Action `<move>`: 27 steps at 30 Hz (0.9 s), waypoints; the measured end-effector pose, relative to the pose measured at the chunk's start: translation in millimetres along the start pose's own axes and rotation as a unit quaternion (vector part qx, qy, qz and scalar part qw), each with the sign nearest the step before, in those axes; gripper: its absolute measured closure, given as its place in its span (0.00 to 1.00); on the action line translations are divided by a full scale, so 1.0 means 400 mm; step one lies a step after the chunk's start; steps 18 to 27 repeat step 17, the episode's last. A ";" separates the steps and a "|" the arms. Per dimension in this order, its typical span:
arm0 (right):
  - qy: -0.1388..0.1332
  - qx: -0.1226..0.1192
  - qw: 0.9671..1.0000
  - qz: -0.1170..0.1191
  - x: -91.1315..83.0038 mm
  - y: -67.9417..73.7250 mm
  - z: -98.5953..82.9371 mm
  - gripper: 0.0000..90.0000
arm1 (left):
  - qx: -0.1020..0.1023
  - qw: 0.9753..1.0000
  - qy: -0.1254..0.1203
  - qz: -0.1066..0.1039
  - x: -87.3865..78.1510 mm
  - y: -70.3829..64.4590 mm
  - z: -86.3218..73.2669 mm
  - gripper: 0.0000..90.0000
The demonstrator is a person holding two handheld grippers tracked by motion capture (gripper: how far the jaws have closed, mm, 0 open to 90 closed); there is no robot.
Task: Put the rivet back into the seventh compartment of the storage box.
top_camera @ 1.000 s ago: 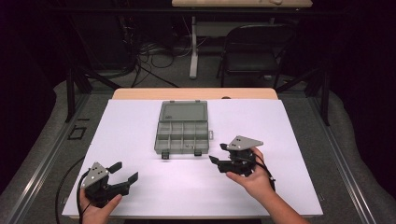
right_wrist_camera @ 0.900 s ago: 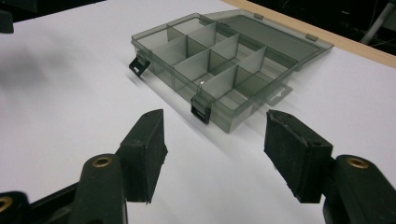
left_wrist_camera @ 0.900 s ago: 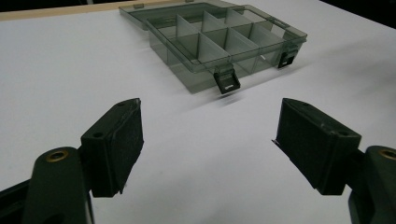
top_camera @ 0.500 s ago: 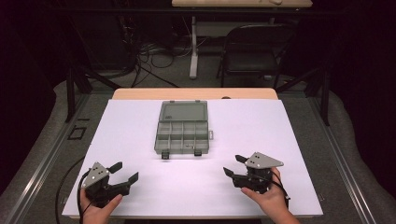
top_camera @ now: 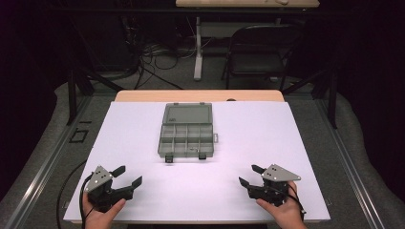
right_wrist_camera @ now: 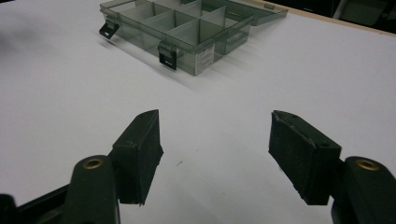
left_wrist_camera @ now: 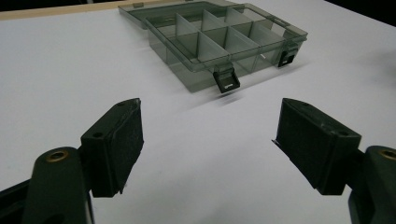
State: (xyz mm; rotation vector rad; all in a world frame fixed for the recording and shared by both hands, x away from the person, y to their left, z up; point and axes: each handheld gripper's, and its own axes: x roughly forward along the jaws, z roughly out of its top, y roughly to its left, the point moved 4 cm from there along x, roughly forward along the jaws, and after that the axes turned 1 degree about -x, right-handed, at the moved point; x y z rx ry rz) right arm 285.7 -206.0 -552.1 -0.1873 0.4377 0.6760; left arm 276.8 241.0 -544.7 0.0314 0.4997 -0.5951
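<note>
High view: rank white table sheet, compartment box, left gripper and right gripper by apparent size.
1. white table sheet
2. compartment box, lid open
3. left gripper and right gripper: they look about alike, so no ranking between them; both lie nearer the camera than the box.

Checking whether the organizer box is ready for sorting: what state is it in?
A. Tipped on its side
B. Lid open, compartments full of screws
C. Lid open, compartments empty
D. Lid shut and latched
C: the organizer box lies flat with its lid folded back, and its compartments look empty in both gripper views.
</note>
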 end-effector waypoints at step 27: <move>-0.005 0.020 1.000 -0.003 -0.002 -0.019 -0.024 0.37 | 0.001 1.000 0.003 -0.001 0.003 0.002 -0.001 0.26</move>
